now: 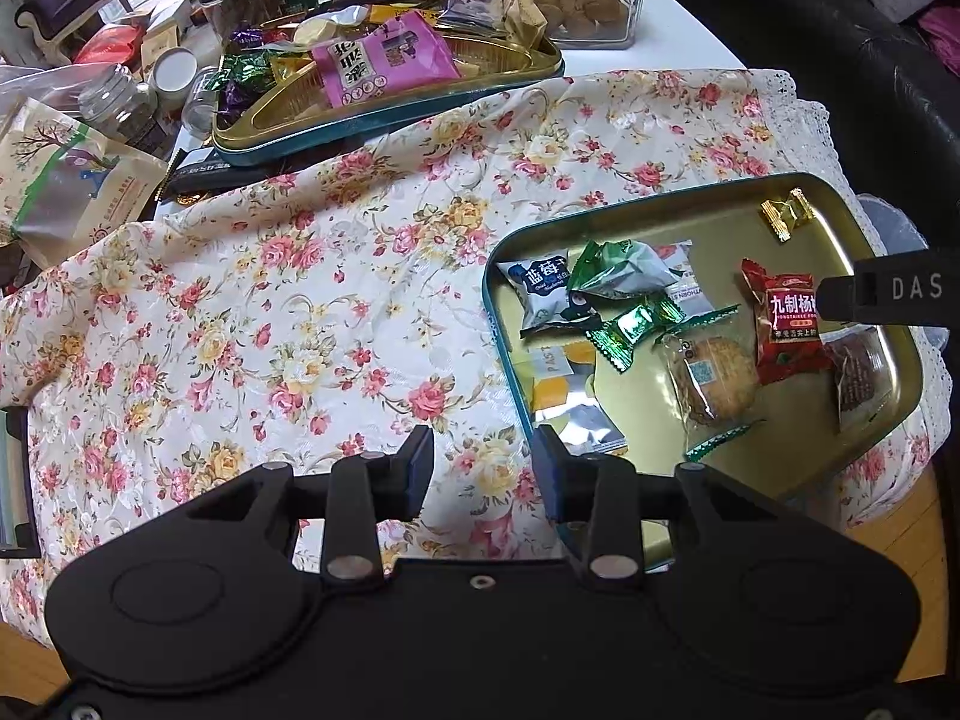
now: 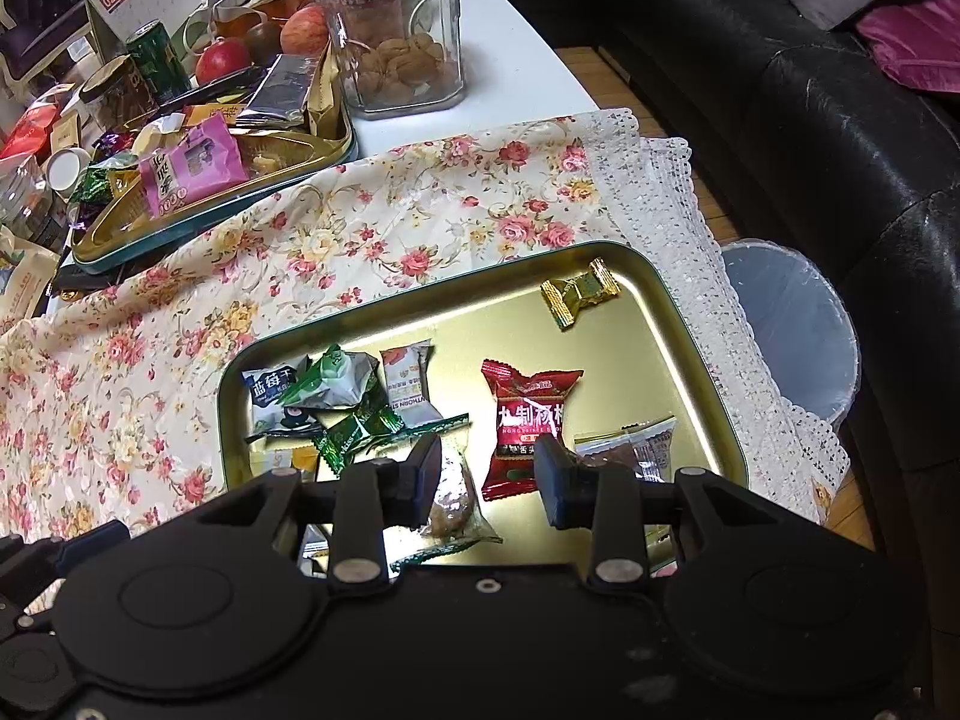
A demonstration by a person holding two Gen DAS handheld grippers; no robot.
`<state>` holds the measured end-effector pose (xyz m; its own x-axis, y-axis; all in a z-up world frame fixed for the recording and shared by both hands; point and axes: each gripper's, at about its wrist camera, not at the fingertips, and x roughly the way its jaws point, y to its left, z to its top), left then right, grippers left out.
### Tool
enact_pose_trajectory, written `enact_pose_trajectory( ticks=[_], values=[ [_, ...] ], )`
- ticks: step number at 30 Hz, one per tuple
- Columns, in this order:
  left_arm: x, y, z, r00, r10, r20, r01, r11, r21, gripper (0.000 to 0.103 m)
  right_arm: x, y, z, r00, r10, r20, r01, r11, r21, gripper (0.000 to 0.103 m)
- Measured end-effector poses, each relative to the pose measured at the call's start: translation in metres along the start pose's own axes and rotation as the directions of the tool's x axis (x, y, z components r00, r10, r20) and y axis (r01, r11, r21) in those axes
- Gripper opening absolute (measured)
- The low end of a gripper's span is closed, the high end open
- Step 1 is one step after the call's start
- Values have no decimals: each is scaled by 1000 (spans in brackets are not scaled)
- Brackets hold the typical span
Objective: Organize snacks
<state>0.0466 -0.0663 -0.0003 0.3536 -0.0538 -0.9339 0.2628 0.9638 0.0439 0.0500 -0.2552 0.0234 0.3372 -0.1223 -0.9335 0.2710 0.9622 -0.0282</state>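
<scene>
a near tray (image 2: pixel 690 324) on the cloth (image 2: pixel 180 330) holds snack packets (image 2: pixel 528 426); a heaped tray (image 2: pixel 198 222) sits behind.

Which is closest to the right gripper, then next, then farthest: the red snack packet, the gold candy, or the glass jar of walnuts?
From the right gripper, in the right wrist view:
1. Red snack packet, just ahead in the tray.
2. Gold candy, at the tray's far corner.
3. Glass jar, beyond the flowered cloth.
</scene>
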Motion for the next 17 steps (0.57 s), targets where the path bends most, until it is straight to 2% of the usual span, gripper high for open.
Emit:
enact_pose_trajectory(
  ticks=[17],
  values=[
    [4,3,0,1000,5,-4,-5,1000,-19,46,-4,-1,0,1000,7,5,-7,1000,-5,36]
  ],
)
